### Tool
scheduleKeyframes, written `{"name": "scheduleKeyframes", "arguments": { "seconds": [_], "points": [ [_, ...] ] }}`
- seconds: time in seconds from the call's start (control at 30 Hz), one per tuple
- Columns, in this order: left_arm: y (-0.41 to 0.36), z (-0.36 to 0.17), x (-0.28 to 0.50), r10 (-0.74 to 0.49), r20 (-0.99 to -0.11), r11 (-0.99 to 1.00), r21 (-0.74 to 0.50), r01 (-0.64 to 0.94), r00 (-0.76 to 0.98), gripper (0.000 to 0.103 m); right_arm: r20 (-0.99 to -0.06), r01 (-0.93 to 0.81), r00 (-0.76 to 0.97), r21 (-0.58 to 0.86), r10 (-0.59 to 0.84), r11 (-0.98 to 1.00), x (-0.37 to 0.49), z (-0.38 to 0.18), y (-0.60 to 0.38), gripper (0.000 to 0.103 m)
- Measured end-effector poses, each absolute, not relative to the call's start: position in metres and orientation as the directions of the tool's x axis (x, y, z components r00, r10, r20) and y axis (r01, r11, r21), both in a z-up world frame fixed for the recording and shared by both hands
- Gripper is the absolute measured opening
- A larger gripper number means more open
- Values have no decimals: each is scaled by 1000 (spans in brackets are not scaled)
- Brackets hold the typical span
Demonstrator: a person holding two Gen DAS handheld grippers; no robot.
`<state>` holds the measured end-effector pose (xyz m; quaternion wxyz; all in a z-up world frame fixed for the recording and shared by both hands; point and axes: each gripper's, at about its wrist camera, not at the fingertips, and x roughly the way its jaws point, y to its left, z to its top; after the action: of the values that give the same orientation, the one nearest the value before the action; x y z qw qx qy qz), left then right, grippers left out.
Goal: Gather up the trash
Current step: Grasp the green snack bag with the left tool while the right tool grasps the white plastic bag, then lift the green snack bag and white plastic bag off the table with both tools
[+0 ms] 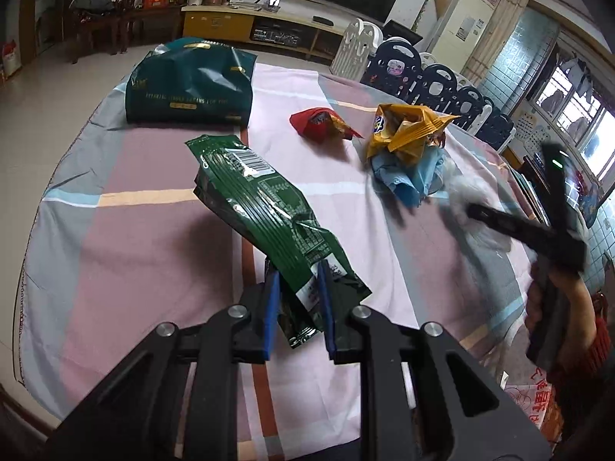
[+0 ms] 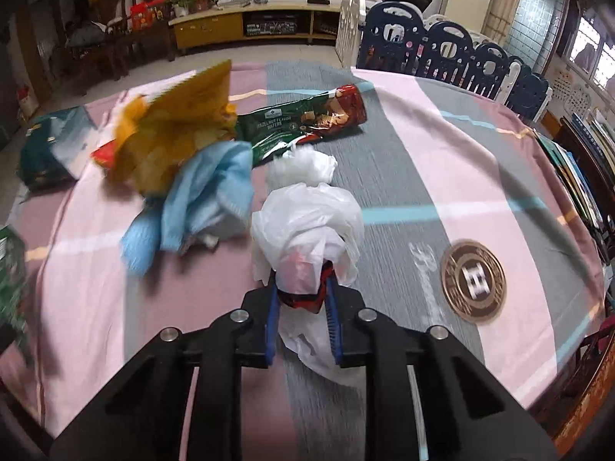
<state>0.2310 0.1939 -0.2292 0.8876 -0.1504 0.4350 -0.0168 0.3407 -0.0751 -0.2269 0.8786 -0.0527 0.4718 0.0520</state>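
My left gripper (image 1: 296, 292) is shut on a long green snack wrapper (image 1: 265, 199) and holds it above the striped tablecloth. My right gripper (image 2: 301, 296) is shut on a crumpled white plastic bag (image 2: 307, 226) with something red inside. In the left wrist view the right gripper (image 1: 530, 230) shows blurred at the right. On the table lie a yellow wrapper (image 1: 407, 130) (image 2: 173, 134), a blue crumpled cloth-like piece (image 1: 411, 176) (image 2: 203, 196), a red wrapper (image 1: 319, 123), a green-and-red wafer wrapper (image 2: 307, 123) and a white plastic wad (image 2: 303, 165).
A dark green shopping bag (image 1: 188, 88) (image 2: 50, 146) lies at the far left of the table. A round bronze coaster (image 2: 472, 280) sits at the right. Chairs (image 2: 442, 46) and a baby fence ring the far side; books (image 2: 576, 169) stand at the right edge.
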Motion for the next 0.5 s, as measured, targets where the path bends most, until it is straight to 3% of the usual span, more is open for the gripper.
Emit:
{"name": "scheduleKeyframes", "arguments": {
  "seconds": [0.27,0.5],
  "points": [
    [183,-225,226,-150,-756,965,-251,-70,638,20,-840,-99,505,171,197,980,233,-220,-90,22],
    [186,-220,210,-169,-734,954,-289,-78,658,20,-838,-127,510,152,196,980,213,-207,-58,22]
  ]
}}
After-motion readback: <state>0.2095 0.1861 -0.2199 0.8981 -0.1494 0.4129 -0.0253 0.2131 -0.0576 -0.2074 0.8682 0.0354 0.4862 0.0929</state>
